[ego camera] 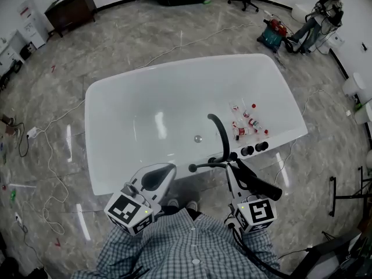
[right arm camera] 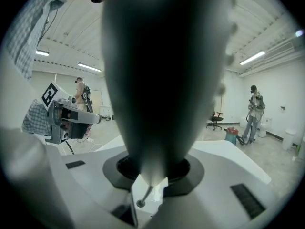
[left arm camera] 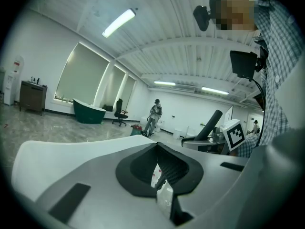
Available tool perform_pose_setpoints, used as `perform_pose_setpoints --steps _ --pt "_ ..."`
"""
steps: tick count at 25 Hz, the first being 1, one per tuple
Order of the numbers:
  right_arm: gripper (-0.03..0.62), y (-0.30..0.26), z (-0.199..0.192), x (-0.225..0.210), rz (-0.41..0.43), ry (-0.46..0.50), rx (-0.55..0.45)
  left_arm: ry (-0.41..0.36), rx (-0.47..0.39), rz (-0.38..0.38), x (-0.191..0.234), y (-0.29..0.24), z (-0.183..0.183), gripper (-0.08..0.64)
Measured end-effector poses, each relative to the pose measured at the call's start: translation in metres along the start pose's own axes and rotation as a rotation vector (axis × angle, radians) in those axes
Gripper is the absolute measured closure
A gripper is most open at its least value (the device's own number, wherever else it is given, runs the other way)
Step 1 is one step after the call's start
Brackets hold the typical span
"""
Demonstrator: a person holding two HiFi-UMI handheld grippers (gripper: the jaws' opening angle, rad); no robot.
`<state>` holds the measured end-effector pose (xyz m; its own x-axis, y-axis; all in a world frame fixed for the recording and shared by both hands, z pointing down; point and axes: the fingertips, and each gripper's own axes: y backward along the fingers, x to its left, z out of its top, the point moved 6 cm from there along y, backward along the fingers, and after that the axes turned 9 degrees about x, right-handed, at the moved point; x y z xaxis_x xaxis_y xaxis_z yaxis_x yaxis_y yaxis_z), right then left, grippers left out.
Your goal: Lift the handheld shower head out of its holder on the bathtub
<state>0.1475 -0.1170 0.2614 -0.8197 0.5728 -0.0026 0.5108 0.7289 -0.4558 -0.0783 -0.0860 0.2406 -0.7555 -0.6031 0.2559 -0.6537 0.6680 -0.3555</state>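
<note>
The black handheld shower head (ego camera: 264, 188) is off the white bathtub's (ego camera: 116, 97) near rim, with my right gripper (ego camera: 235, 173) shut on it. Its black hose (ego camera: 203, 166) curves back toward the rim by the curved black spout (ego camera: 220, 129). In the right gripper view the shower head (right arm camera: 162, 80) fills the middle as a thick dark shaft between the jaws of the right gripper (right arm camera: 147, 185). My left gripper (ego camera: 170, 170) hovers over the near rim to the left with its jaws together and nothing in them. The left gripper view shows the left gripper (left arm camera: 164, 185) the same way, with the shower head (left arm camera: 211, 123) at its right.
Black knobs (ego camera: 254, 148) sit on the rim right of the spout. Several small bottles (ego camera: 247, 121) lie inside the tub. Cables (ego camera: 52, 156) trail over the floor at left. A person and a blue-red vacuum (ego camera: 273, 35) are at the far right.
</note>
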Motion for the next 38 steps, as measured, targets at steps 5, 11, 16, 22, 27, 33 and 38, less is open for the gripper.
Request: perform_pose_setpoints --steps 5,11,16,22,27,33,38 --pt "0.485 0.000 -0.005 0.000 -0.009 -0.004 0.001 0.000 0.002 -0.006 0.000 -0.003 -0.004 0.554" --pt "0.485 0.003 -0.004 0.004 -0.013 -0.027 -0.022 -0.011 -0.003 -0.013 -0.003 0.000 -0.003 0.554" --pt "0.485 0.008 -0.003 0.007 -0.013 -0.015 -0.029 -0.018 -0.002 -0.015 -0.007 0.004 -0.003 0.554" --pt "0.485 0.015 -0.007 0.005 -0.020 -0.023 -0.036 -0.027 -0.004 -0.019 -0.014 0.005 -0.003 0.554" --pt "0.485 0.019 -0.005 0.007 -0.023 -0.019 -0.033 -0.028 -0.001 -0.020 -0.017 0.008 -0.003 0.554" --pt "0.485 0.024 -0.010 0.005 -0.020 -0.015 -0.036 -0.030 -0.001 -0.018 -0.024 0.006 -0.006 0.553" --pt "0.486 0.029 -0.011 0.010 -0.021 -0.011 -0.039 -0.033 -0.001 -0.017 -0.027 0.011 -0.010 0.554"
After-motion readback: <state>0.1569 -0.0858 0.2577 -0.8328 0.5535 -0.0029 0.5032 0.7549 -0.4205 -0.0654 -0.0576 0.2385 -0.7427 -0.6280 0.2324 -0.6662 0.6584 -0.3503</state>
